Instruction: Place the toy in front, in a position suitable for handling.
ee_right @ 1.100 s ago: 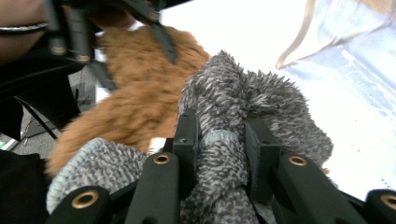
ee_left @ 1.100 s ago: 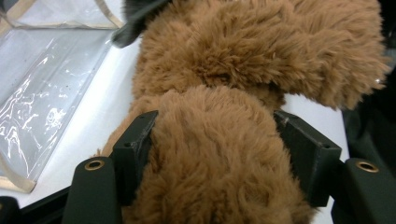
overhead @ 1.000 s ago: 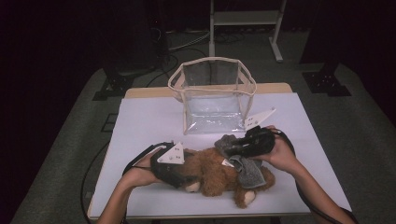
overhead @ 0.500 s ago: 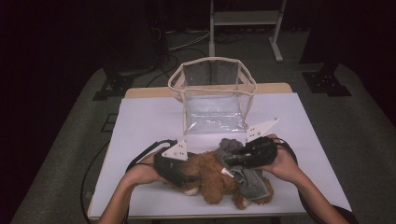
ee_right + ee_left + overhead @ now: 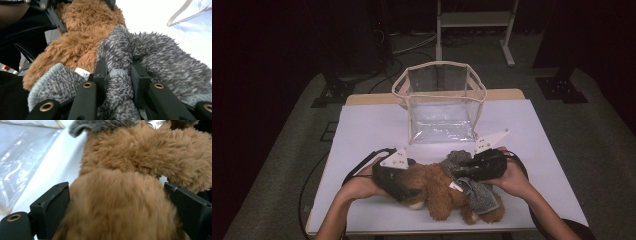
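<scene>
On white desk (image 5: 377, 125): right gripper (image 5: 462, 172) clamped on grey knit scarf (image 5: 160, 60); left gripper (image 5: 404, 192), just widened, straddling plush bear (image 5: 120, 202); clear bag (image 5: 442, 107) unfilled.

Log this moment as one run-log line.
left gripper: jaws opening around brown plush toy | right gripper: shut on grey knitted garment

Both forearms are bare, no sleeves showing. Each hand carries a black gripper topped by a pale grey three-cornered plate dotted with small holes. The left gripper (image 5: 404, 186) trails a black cable that loops away to the left; the right gripper (image 5: 458, 176) has one curving behind its hand. Its black jaws are blocky, with brass-ringed rivets along their arms.
</scene>
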The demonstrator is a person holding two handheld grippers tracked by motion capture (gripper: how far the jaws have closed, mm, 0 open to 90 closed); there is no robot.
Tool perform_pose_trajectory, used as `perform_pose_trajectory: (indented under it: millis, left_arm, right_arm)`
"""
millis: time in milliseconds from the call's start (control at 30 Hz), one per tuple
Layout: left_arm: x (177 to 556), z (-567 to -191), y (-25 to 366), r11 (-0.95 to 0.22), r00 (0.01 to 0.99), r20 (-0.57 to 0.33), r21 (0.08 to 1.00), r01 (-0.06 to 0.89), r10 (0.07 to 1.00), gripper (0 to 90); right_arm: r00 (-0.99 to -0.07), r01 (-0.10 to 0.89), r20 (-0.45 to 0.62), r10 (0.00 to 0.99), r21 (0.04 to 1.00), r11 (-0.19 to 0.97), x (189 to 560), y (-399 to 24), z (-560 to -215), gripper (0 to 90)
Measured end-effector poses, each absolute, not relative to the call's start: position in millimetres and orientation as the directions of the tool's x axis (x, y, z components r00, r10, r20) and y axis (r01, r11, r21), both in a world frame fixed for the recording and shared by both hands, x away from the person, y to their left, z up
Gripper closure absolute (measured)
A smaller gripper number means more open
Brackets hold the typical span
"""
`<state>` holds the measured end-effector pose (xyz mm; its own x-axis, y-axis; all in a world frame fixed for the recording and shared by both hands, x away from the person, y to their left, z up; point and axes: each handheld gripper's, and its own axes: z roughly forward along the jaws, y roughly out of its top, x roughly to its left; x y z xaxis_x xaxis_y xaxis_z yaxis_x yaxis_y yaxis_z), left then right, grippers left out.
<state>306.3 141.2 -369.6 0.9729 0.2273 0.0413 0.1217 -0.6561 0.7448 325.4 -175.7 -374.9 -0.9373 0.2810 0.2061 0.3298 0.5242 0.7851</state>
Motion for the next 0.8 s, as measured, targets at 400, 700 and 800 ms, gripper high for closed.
perform_pose_trajectory:
  millis: [400,700,800]
  left_arm:
    - [305.3,-395.5,137.5,-0.679,0.970,0.050,0.722,0.128,0.237,2.1]
    - [312.8,-395.6,110.7,-0.657,0.941,0.182,0.752,0.055,0.287,33.5]
    - [321.8,-394.4,101.0,-0.639,0.935,0.189,0.768,0.051,0.302,35.1]
  right_arm:
    - [-0.941,0.322,0.200,0.275,0.781,0.535,325.8,-174.9,-374.5,69.8]
    - [-0.906,0.394,0.236,0.352,0.778,0.490,345.9,-197.9,-368.7,69.5]
    - [-0.899,0.403,0.236,0.369,0.775,0.486,353.5,-205.6,-364.7,69.6]
